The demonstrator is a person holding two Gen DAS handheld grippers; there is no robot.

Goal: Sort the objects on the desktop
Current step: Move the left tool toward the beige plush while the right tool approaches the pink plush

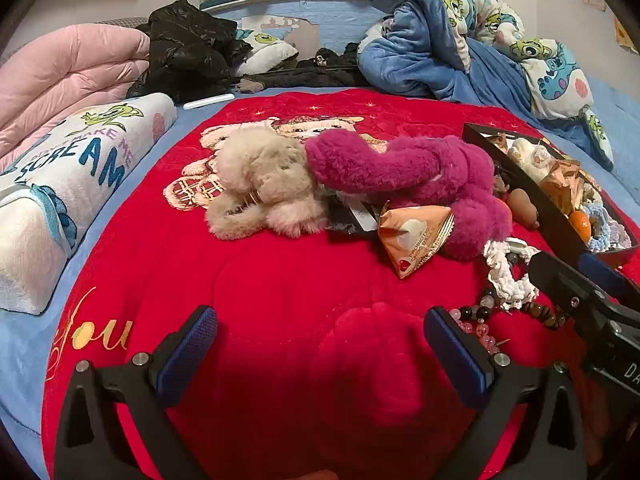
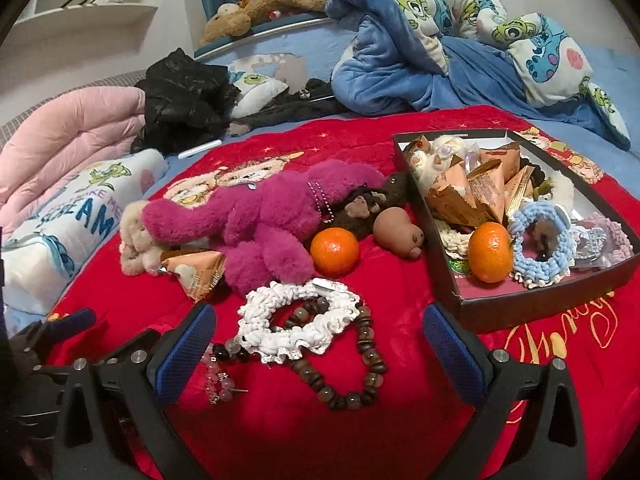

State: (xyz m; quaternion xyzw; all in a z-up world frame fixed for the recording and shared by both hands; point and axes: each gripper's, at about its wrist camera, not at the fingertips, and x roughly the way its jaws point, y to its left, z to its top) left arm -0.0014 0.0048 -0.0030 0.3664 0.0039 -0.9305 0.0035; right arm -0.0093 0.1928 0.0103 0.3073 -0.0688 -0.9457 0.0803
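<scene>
On the red blanket (image 1: 280,280) lie a magenta plush (image 2: 264,216), a beige plush (image 1: 260,184), a snack packet (image 1: 416,236), a loose orange (image 2: 334,251), a brown squishy toy (image 2: 398,232), a white scrunchie (image 2: 296,320) and a brown bead bracelet (image 2: 360,360). A black box (image 2: 532,304) at the right holds packets, an orange (image 2: 490,252) and a blue scrunchie (image 2: 536,240). My left gripper (image 1: 320,344) is open and empty over bare blanket. My right gripper (image 2: 320,344) is open and empty, its fingers either side of the scrunchie and bracelet.
A pillow printed SCREAM (image 1: 68,184) lies at the left with a pink quilt (image 1: 68,72) and black jacket (image 1: 188,48) behind. A blue blanket heap (image 1: 460,40) fills the back right. A pink bead bracelet (image 2: 218,376) lies by my right gripper's left finger.
</scene>
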